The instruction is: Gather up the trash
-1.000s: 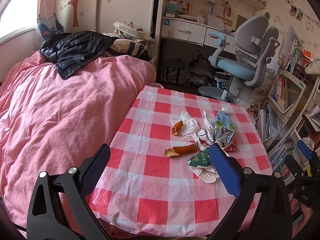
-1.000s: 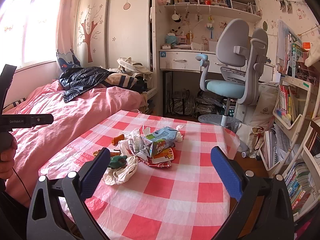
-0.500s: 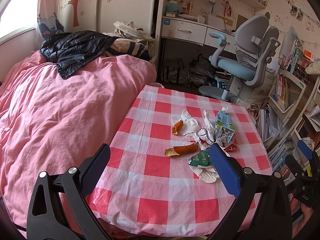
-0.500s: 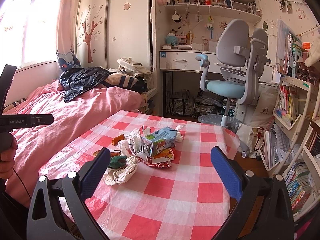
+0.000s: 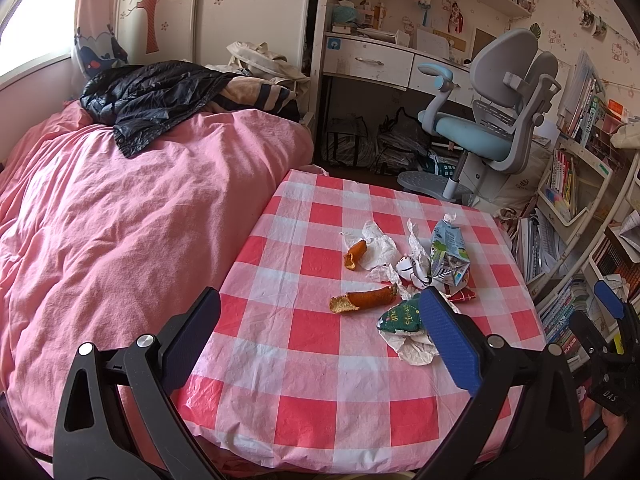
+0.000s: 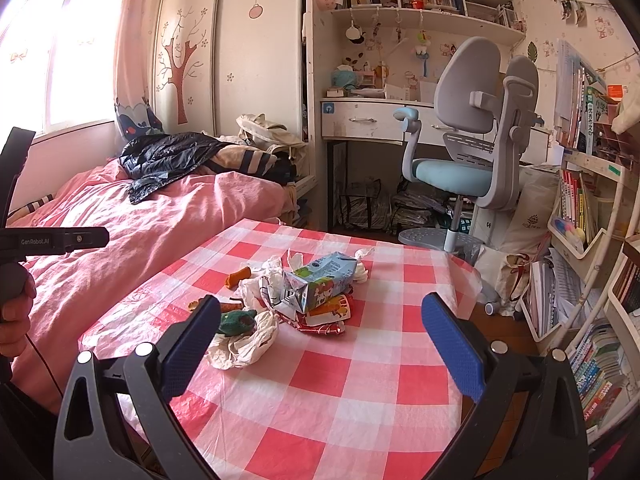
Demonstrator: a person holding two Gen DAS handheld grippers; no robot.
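Left tool (image 5: 316, 332): jaws spread wide, nothing between them, held above the near edge of the worktop (image 5: 304, 412). The trash cluster lies ahead and to the right of its centreline, so a reach from here goes forward and rightward.

Trash, left to right in the left wrist view:
- small orange peel (image 5: 355, 254), resting against a white tissue (image 5: 380, 246)
- long orange peel (image 5: 362, 300), long axis running roughly left-right across the tool's line of approach; nearest loose item to the left tool
- green wrapper (image 5: 400, 316) on crumpled white paper (image 5: 412, 348), just beside the left tool's right finger in the picture; contact cannot be told
- crushed milk carton (image 5: 450, 256), farther back, over a red wrapper (image 5: 464, 294)

Right tool (image 6: 318, 334): jaws also wide apart and empty, held low over the near right part of the worktop. From it the cluster lies ahead and to the left; the green wrapper (image 6: 238, 320) sits just beside its left finger, the carton (image 6: 320, 280) lying on its side beyond.

Judgement: the two tools flank the pile, and neither is clearly nearer overall. No bin or bag shows in either view.
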